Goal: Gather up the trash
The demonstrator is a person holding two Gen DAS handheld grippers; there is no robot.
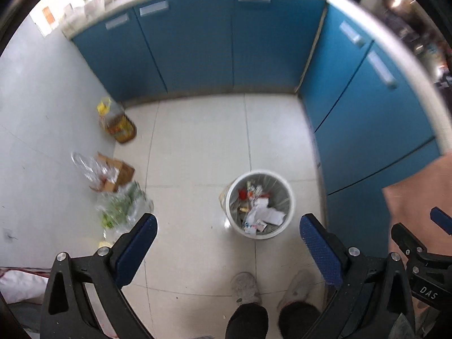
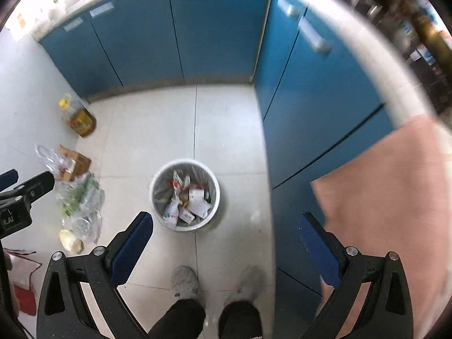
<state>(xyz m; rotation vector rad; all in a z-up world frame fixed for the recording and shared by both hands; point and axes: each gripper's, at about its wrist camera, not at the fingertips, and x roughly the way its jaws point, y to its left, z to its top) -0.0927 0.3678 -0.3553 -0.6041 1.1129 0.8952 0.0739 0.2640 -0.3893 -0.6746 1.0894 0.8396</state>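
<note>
1. Kitchen floor (image 1: 197, 147), blue cabinets (image 1: 195, 42) ahead.
2. Left tool (image 1: 227, 233) and right tool (image 2: 225, 231): both released, holding nothing.
3. Trash bin (image 1: 285, 197), full of wrappers, sits ahead between the fingers.

white bin (image 1: 259, 204) upright on floor, holding paper trash (image 1: 261, 216)

Below me I see blue cabinets (image 1: 197, 42) across the frame's top, an oil bottle (image 1: 117, 121) left, and my grey shoes (image 1: 245, 285) at the bottom.
</note>
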